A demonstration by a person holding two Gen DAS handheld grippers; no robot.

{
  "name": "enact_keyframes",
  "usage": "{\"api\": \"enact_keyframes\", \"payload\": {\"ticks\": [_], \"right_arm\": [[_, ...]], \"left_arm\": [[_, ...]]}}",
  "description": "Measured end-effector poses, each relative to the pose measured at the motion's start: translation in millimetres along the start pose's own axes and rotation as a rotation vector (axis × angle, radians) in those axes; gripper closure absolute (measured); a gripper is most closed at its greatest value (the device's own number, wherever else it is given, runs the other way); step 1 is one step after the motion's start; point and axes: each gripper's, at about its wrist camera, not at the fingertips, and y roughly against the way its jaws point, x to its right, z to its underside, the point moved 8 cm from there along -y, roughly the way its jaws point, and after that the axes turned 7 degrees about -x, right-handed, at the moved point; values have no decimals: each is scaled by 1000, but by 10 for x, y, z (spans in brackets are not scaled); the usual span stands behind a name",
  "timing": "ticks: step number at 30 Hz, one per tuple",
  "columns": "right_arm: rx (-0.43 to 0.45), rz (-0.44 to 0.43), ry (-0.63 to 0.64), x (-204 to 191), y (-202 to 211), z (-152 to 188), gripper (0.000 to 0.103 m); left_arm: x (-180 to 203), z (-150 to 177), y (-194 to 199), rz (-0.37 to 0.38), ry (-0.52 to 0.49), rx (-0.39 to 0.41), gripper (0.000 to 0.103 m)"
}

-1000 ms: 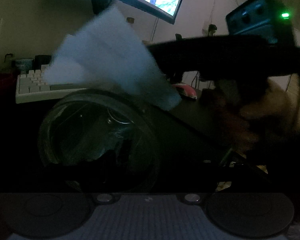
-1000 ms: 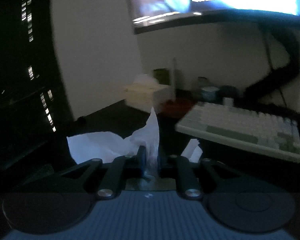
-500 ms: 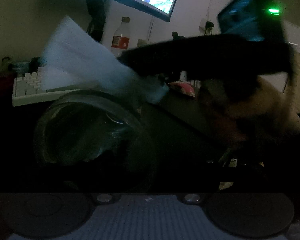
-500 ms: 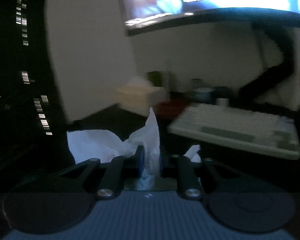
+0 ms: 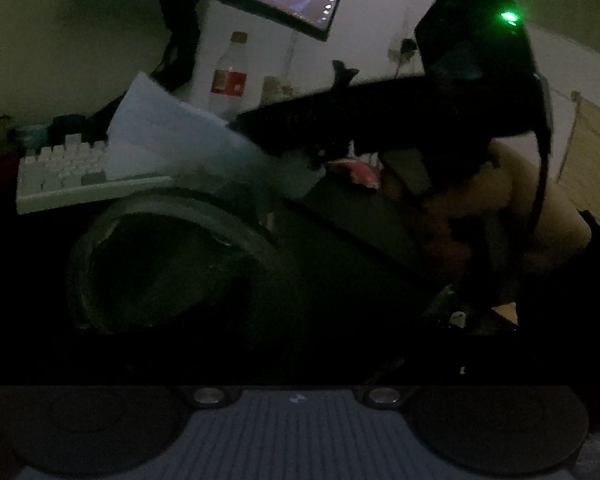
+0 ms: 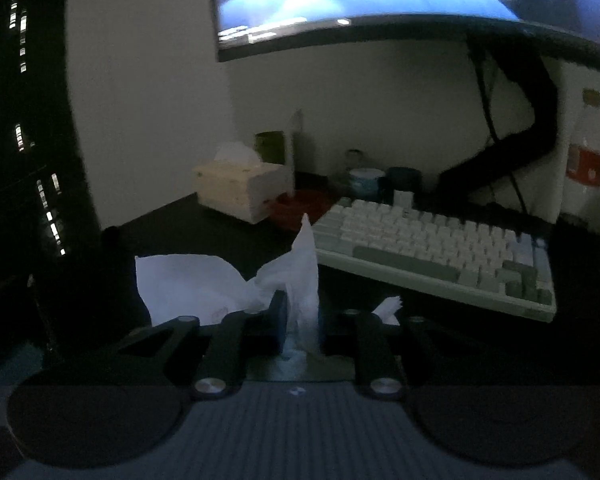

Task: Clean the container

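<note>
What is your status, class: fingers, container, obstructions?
Right gripper shut on tissue. Left gripper opening, fingers unseen. Container tilted, mouth toward camera. Nothing blocking its mouth.

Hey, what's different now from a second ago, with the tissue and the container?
In the left wrist view, the right gripper has carried the tissue a little to the right and lower, toward the container rim, uncovering the bottle behind. The left gripper's jaws are opening; its fingers are out of sight. The right gripper stays shut on the tissue, and the container and keyboard have barely shifted.
</note>
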Motion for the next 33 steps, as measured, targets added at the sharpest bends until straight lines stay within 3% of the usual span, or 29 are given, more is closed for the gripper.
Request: {"api": "enact_keyframes", "payload": {"ticks": [5, 10, 13, 19, 20, 26, 30, 33], "right_arm": [[-5, -16, -27, -30, 111, 44, 84], [-13, -169, 23, -340, 139, 24, 84], [-26, -181, 20, -278, 69, -6, 85], [-69, -25, -70, 231, -143, -66, 84], [-69, -21, -72, 223, -146, -67, 80], [-55, -170, 28, -289, -33, -40, 81], [-55, -166, 26, -212, -71, -37, 83], [-54, -67, -12, 85, -143, -44, 83]], "left_arm": [[84, -3, -30, 24, -22, -2, 9], [68, 0, -87, 15, -21, -14, 9], [63, 7, -107, 13, -18, -20, 9], [65, 10, -122, 14, -19, -20, 9], [64, 10, -128, 12, -20, -20, 9], [84, 16, -144, 11, -26, -21, 9], [93, 20, -143, 15, -25, -21, 8], [84, 17, -138, 6, -20, -17, 7]]}}
